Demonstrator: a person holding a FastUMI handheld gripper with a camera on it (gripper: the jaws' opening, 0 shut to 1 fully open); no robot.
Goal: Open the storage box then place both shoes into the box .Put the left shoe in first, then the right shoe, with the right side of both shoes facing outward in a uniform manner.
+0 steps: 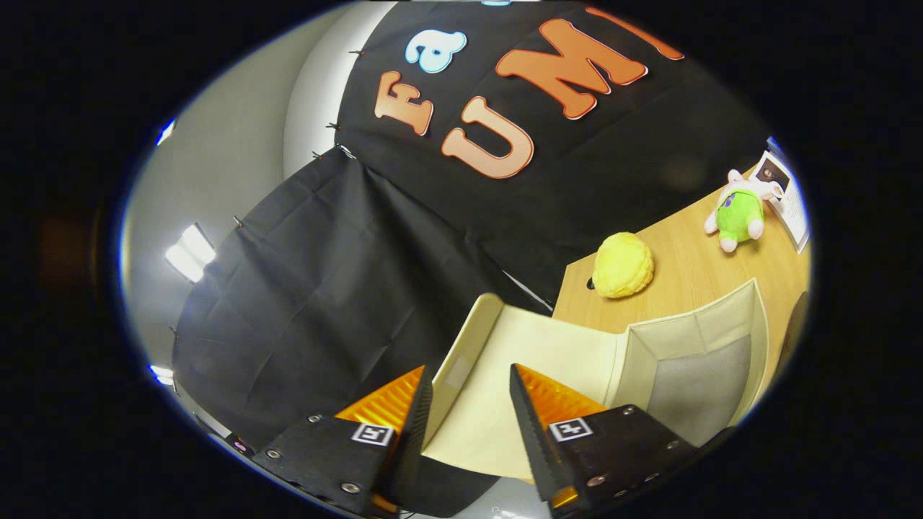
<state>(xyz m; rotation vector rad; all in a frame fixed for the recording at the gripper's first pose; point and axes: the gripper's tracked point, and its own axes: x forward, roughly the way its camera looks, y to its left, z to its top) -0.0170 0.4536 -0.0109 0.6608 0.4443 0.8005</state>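
You are holding the gripper [469, 393] with its fingers apart around the raised lid [519, 375] of the storage box [692, 360] at the worktop's [692, 274] near edge, risking the lid slipping free and dropping shut.

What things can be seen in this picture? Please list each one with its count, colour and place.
storage box: one, cream fabric with a grey inside, on the wooden table just beyond the fingers, its interior in sight.
box lid flap: one, cream, swung open, its near edge lying between the fingers.
yellow plush toy: one, yellow, round, on the table beyond the box.
green plush toy: one, green and white, farther back on the table.
printed card: one, white, beside the green toy.
wooden table: one, light wood, under the box and the toys.
gripper: one, fingers apart, the flap's edge between them; whether they press on it cannot be told.
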